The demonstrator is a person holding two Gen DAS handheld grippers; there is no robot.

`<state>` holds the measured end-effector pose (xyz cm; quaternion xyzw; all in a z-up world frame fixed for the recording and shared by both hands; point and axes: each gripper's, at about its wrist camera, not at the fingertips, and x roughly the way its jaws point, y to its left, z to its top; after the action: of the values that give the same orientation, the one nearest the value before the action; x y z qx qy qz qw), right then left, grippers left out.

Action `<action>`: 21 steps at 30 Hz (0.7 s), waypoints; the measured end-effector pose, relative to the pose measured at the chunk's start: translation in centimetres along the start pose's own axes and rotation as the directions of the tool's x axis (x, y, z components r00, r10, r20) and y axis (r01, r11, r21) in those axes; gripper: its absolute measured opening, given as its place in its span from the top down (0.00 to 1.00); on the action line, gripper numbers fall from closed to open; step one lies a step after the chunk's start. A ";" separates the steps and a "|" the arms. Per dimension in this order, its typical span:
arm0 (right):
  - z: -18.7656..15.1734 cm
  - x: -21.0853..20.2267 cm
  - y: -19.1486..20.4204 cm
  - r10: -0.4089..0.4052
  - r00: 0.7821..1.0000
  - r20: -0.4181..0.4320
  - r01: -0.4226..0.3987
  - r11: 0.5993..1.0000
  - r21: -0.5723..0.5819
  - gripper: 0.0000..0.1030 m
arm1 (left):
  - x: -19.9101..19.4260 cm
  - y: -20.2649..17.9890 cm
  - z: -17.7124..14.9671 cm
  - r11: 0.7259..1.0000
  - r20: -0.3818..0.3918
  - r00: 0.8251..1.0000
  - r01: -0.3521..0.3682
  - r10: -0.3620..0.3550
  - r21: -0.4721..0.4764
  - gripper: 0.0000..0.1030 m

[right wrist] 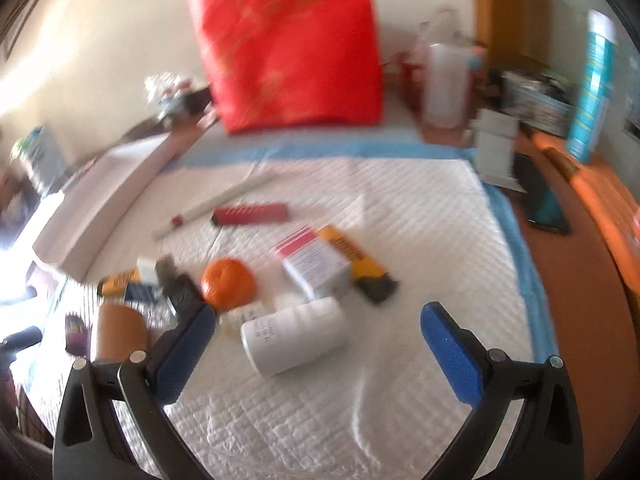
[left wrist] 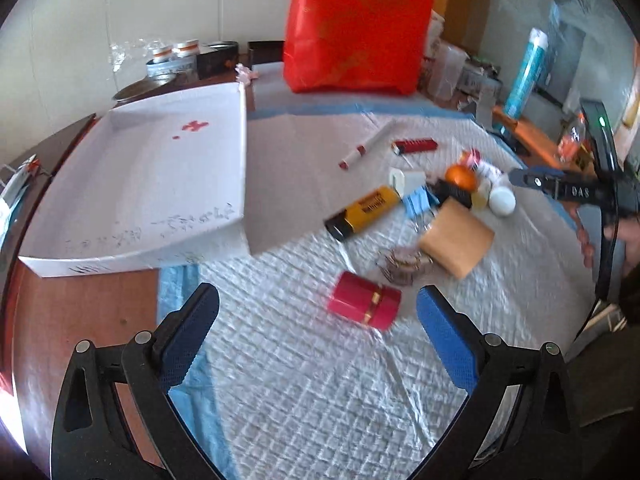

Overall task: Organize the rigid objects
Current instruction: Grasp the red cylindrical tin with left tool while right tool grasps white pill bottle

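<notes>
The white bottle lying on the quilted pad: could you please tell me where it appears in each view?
Left wrist: white bottle at centre right, seen end-on, beside the orange.
Right wrist: low centre, lying sideways, between the open fingers.
Shared landmark: red bag standing behind the pad.

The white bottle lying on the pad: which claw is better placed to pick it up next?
Probably the right claw: it is open, and the white bottle lies close ahead between its fingers. From the left claw, the bottle lies far off, beyond other items.
</notes>
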<state>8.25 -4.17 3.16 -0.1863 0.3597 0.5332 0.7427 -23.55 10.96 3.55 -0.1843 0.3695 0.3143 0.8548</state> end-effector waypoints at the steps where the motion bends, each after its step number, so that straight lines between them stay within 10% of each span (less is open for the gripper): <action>1: 0.1 0.1 0.3 0.007 1.000 -0.006 -0.007 1.000 -0.020 0.00 | 0.5 -0.4 -0.1 1.000 -0.007 1.000 -0.007 0.007 0.011 0.03; 4: 0.0 0.5 1.1 0.021 1.000 -0.019 -0.023 0.997 -0.067 0.00 | 2.1 -1.4 0.1 0.999 -0.028 1.000 0.000 0.001 0.036 0.04; 11: -0.5 2.2 2.2 0.019 0.998 -0.065 -0.030 0.984 -0.176 0.18 | 4.9 -2.8 0.8 0.997 -0.096 0.995 0.010 -0.002 0.081 0.52; 14: -0.7 3.0 2.2 0.056 0.993 -0.104 -0.072 0.984 -0.164 0.38 | 4.9 -3.0 0.9 0.996 -0.101 0.995 0.009 0.000 0.087 0.55; 21: -0.9 1.9 1.6 0.082 0.993 -0.082 -0.092 0.988 -0.121 0.38 | 4.1 -2.1 1.4 0.999 -0.116 0.992 -0.038 0.040 0.020 0.56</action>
<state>6.82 -2.97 1.29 -0.2369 0.3617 0.5792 0.6911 -19.24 11.86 1.59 -0.1876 0.4250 0.3164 0.8271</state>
